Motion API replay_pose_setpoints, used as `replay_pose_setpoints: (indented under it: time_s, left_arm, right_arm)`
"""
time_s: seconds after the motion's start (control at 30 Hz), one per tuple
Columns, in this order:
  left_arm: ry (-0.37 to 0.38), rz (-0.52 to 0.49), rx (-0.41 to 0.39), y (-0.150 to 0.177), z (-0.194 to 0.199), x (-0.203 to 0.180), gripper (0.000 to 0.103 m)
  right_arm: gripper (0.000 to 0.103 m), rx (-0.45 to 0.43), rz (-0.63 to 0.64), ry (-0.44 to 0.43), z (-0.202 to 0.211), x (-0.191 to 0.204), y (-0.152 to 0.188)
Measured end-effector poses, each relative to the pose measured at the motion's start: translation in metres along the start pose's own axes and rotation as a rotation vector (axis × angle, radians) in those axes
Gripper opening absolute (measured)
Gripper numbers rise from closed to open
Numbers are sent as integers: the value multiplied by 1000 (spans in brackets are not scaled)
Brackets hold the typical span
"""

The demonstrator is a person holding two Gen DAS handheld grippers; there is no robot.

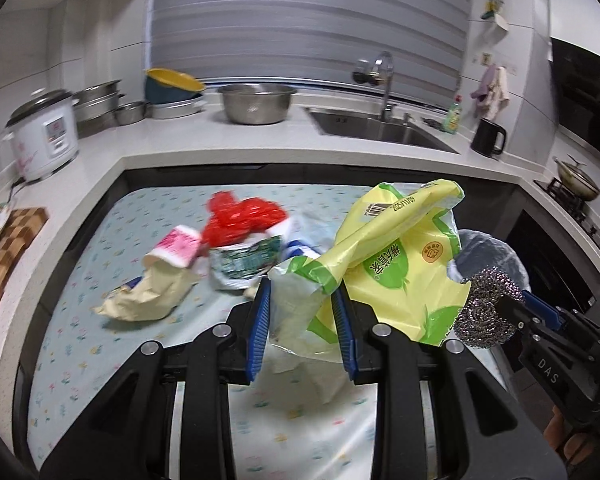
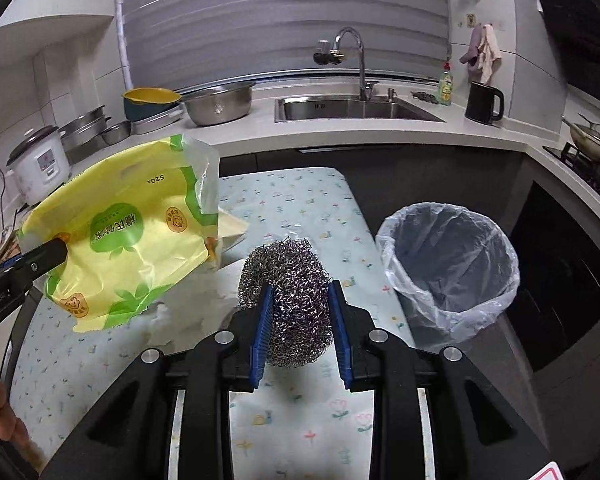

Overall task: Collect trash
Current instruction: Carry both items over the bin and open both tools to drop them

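Steel scourer (image 2: 286, 300) pinched between the blue pads of the right tool (image 2: 300, 320), held above the patterned tabletop (image 2: 300, 200) and just left of the lined trash bin (image 2: 450, 276); yellow-green plastic bag (image 1: 388, 264) clamped by the pressed-together left tool (image 1: 302, 320), lifted clear of the tabletop. Both items hang in the air, judged to be on their way to the bin, which stands on the floor beside the tabletop's right edge with its liner open. The left wrist view alone shows the litter not yet collected: a red wrapper (image 1: 240, 216), a pink-and-white paper cup (image 1: 178, 246), a green printed packet (image 1: 246, 264) and a cream paper bag (image 1: 144, 300), all lying on the tabletop beyond the bag. The right wrist view alone shows the bin's full open mouth, which in the left view is mostly hidden behind bag and scourer. Behind, on the kitchen counter, stand a sink (image 2: 356, 108) and a rice cooker (image 1: 44, 136).
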State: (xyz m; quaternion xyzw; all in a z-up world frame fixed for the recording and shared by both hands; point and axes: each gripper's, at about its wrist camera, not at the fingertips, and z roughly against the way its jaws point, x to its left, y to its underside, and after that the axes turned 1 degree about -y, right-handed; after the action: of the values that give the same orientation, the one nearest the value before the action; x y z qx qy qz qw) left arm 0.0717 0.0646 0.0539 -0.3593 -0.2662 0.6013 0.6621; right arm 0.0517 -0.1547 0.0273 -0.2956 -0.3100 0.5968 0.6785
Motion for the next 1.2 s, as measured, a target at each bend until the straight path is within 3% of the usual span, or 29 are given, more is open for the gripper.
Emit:
replay_pose_setpoints:
  time_s: [0.43, 0.7, 0.9, 1.03, 1.2]
  left_arm:
    - [186, -166, 19, -22, -62, -149, 29]
    - [277, -203, 102, -24, -123, -220, 29]
    - [278, -201, 148, -18, -159, -251, 35]
    - [276, -181, 158, -18, -171, -255, 54]
    - [256, -171, 151, -21, -176, -251, 59]
  right_arm:
    - [26, -33, -126, 208, -4, -123, -14]
    - [26, -17, -196, 304, -18, -179, -10]
    - [26, 4, -225, 329, -34, -204, -6]
    - [17, 11, -220, 330, -47, -211, -9]
    - [17, 14, -213, 321, -62, -214, -17]
